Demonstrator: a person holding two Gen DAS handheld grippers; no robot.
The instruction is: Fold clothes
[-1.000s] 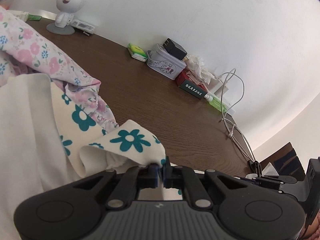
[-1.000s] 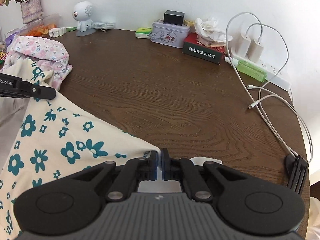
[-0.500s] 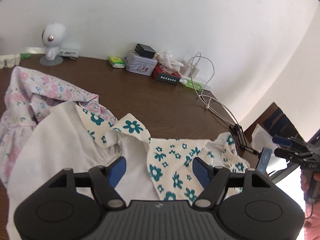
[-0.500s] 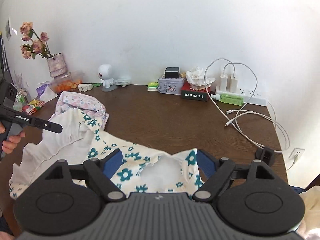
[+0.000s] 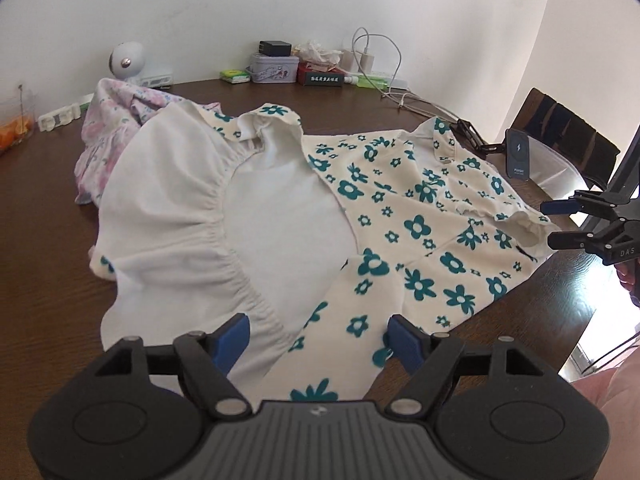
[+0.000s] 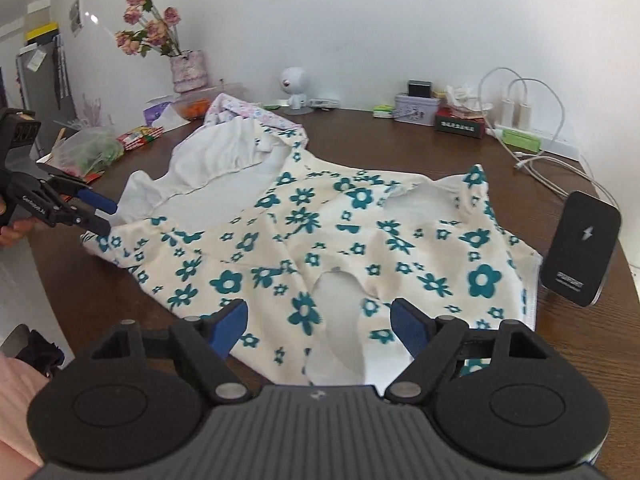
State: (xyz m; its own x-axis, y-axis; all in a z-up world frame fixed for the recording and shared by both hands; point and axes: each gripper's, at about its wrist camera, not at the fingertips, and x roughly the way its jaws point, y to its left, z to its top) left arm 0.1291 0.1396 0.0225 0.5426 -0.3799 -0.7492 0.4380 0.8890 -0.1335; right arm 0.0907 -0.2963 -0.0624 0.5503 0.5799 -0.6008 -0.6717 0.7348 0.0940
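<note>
Both of our grippers hang with their blue-padded fingers spread wide and nothing between them: the left gripper [image 5: 318, 338] over the hem end of the cream dress with teal flowers [image 5: 420, 232], the right gripper [image 6: 320, 322] over its neck-and-armhole end. We touch no cloth with either, as far as these views show.

Just ahead of the left fingers [image 5: 234, 336] the dress lies on the round brown table [image 5: 40, 208], its skirt turned back so that the plain white lining and a gathered seam face up on the left side, the printed side showing to the right. Ahead of the right fingers [image 6: 406, 326] the bodice lies printed side up, with rumples across it and one edge hanging close to the table rim. Beyond the dress, well past both sets of fingers, a pink floral garment [image 5: 116, 120] sits bunched in a heap.

We judge the dress to be laid out with one rough turn-back, not a tidy packet; that fits either a fold under way or a spread for smoothing. The pink garment is plainly unfolded. A black phone stand [image 6: 580, 248] sits just right of the right fingers, beside the cloth.
</note>
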